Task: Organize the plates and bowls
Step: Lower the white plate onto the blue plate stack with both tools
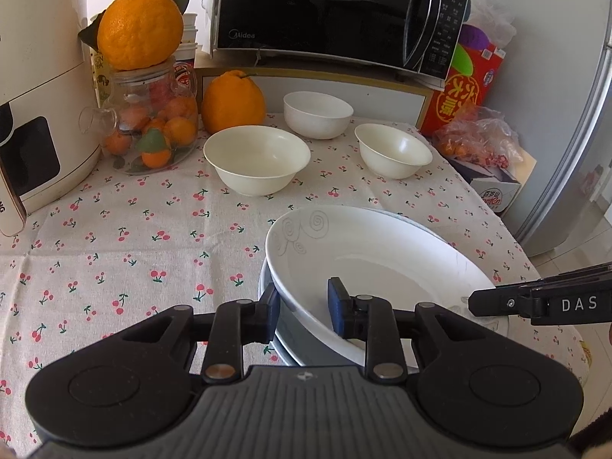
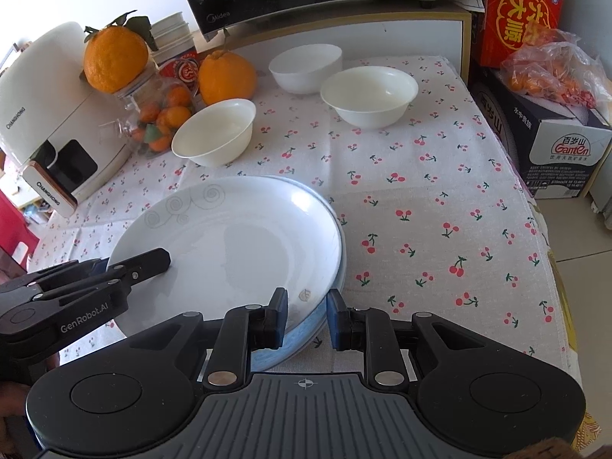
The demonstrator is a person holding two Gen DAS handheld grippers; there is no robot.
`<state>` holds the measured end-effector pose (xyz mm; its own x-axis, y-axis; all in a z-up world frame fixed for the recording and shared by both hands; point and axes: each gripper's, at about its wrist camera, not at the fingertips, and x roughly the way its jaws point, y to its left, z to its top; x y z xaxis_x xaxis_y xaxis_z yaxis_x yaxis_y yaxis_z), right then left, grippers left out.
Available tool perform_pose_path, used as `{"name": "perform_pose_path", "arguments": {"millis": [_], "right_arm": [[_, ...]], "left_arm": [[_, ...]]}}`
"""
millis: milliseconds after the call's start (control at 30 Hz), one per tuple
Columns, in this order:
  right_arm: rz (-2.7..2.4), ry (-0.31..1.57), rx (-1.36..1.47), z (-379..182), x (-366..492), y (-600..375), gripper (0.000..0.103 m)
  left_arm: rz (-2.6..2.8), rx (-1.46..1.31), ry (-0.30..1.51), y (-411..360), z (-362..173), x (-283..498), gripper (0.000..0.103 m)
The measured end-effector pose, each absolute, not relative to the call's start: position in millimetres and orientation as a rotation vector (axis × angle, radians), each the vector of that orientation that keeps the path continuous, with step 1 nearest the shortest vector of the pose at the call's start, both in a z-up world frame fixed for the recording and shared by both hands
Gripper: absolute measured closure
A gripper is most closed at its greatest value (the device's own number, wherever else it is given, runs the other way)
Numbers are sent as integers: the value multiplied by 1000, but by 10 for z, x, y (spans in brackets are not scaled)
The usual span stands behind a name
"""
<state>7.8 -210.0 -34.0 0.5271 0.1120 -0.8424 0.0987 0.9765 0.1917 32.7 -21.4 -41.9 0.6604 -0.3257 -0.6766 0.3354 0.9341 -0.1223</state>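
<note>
White plate [image 2: 237,237] sits stacked on a blue-rimmed plate [image 2: 302,334] at the bench's near edge; left gripper [image 1: 304,308] and right gripper [image 2: 306,315] each straddle opposite rims, jaws apart, likely squaring the stack; three bowls [image 1: 257,158] wait toward the far edge.

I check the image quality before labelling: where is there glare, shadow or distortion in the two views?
Left wrist view: the microwave bows from fisheye distortion, and the wall above it is washed out. Right wrist view: soft daylight gives a dull sheen on the top plate, the left gripper throws a faint shadow on it, and the upper left corner is overexposed. Both views look sharp.
</note>
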Motion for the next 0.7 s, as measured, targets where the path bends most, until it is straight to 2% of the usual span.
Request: {"name": "perform_pose_path", "arguments": {"millis": [300,367,600,700], "right_arm": [[19,1025,101,-358,30,-1949,81],[82,1001,105,-318,16,-1912,88],[142,1043,95,-356,45,-1703,87],[132,1041,119,-346,70,-1733,82]], "left_arm": [[-374,154,717,-306,-443,254,76],[-376,182,707,-323,-450,227,75],[-372,277,709,-390,-483,188,71],[-369,304,733,-406,-519,191,70]]}}
